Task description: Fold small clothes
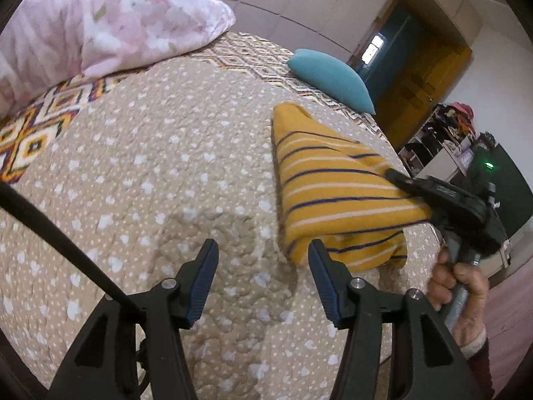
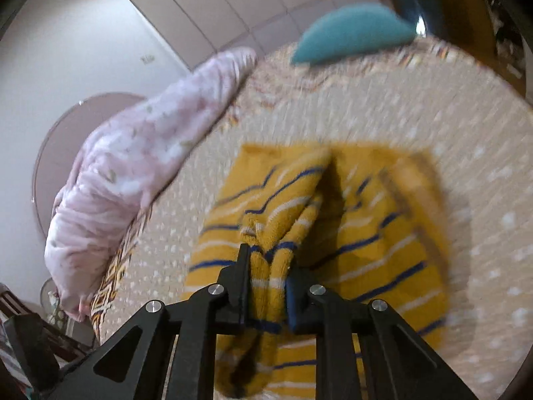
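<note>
Mid-fold: 1 corner of the striped garment lifted over the bed.

The right gripper (image 2: 266, 266) is clamped on a bunched edge of the yellow striped garment (image 1: 333, 186), lifting it in the centre-right of the left wrist view while the rest lies on the beige dotted bedspread (image 1: 150, 166). The left gripper (image 1: 263, 260) hangs wide apart and empty at the lower centre, just beside the cloth's near edge. Likely next: carry the raised flap across, lay it flat, release; the right view is motion-blurred.
</note>
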